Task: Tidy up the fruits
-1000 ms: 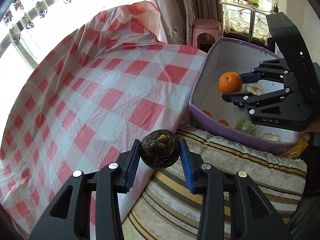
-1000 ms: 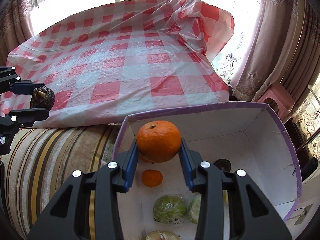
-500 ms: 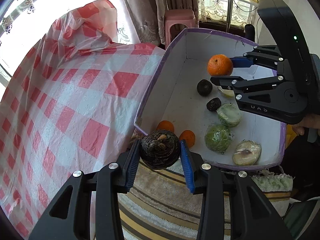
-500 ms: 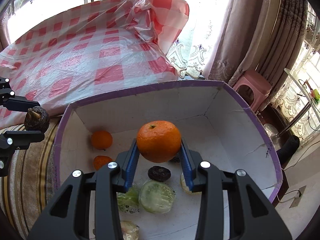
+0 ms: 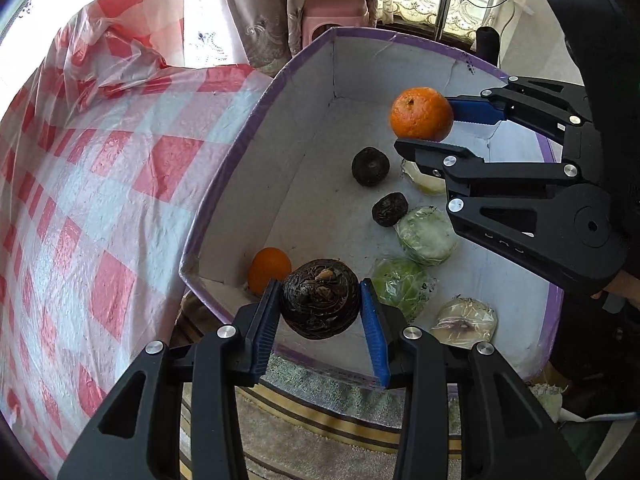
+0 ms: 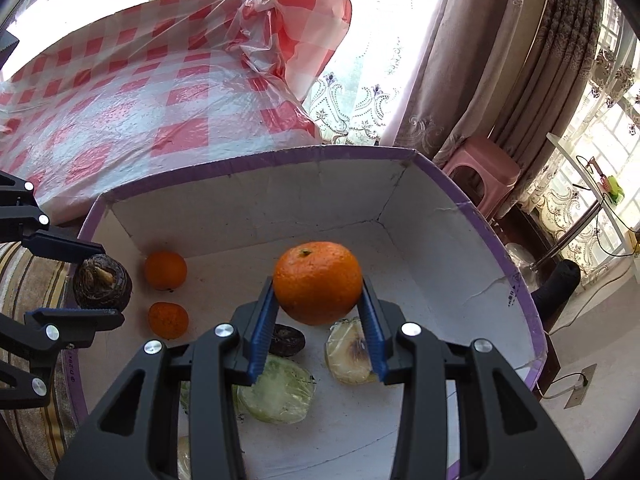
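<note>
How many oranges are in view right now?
3. One orange in the right gripper above the box; two small oranges on the box floor near its left wall. More may be hidden.

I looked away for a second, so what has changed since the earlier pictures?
Both grippers carried their loads from the checkered cloth side to over the white box. The left gripper still clamps the dark fruit, the right gripper the orange. Nothing released.

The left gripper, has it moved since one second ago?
Yes. The left gripper, holding the dark fruit, moved from the checkered cloth toward the box.
</note>
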Motion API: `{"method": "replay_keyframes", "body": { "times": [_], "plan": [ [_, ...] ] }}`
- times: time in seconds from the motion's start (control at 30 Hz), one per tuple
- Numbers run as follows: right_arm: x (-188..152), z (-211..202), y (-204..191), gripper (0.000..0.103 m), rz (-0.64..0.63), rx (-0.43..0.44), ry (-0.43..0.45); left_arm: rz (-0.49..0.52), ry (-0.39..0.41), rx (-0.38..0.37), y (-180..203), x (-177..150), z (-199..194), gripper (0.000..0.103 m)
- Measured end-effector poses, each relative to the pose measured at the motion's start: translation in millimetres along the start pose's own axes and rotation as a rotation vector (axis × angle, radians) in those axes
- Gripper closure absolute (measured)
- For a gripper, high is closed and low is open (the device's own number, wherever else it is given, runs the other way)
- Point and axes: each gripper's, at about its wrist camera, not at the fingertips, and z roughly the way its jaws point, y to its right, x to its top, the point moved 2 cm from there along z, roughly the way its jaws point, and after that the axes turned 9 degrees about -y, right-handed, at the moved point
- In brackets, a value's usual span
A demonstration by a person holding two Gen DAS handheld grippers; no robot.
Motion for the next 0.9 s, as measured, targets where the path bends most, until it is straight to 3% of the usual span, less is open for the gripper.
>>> {"method": "replay_keyframes", "body": {
  "times": [0.23, 0.3, 0.37, 0.43, 0.5, 0.6, 0.7, 0.9],
  "plan": [
    [-1.1, 1.0, 0.9, 0.062, 0.007, -0.008, 0.002, -0.015, -0.022, -0.025, 3.0, 2.6, 7.4, 0.064],
    [-0.7, -0.7, 1.8, 0.056, 0.011, -0.017, 0.011, -0.024, -0.025, -0.031, 2.5, 4.4, 9.1, 0.063],
    [-0.5, -3.8, 3.6, 0.043, 0.017, -0.032, 0.023, -0.037, -0.026, -0.035, 1.2, 5.1, 9.5, 0.061],
    [0.3, -5.2, 5.0, 0.041, 0.020, -0.036, 0.027, -0.050, -0.022, -0.040, 0.1, 6.3, 9.7, 0.055],
    [0.5, -6.2, 5.5, 0.036, 0.024, -0.045, 0.029, -0.073, -0.013, -0.042, -2.2, 5.7, 7.7, 0.040],
    [-0.8, -10.0, 4.9, 0.027, 0.023, -0.077, 0.041, -0.159, 0.011, -0.032, -5.7, -1.5, 0.6, 0.027],
    [-3.6, -13.4, 4.1, 0.020, 0.023, -0.102, 0.050, -0.269, 0.053, -0.080, -7.5, -12.9, -13.5, 0.016],
    [-7.2, -18.5, 4.7, 0.019, 0.035, -0.105, 0.054, -0.465, 0.097, -0.151, -12.3, -38.2, -24.0, 0.015]
  ]
}}
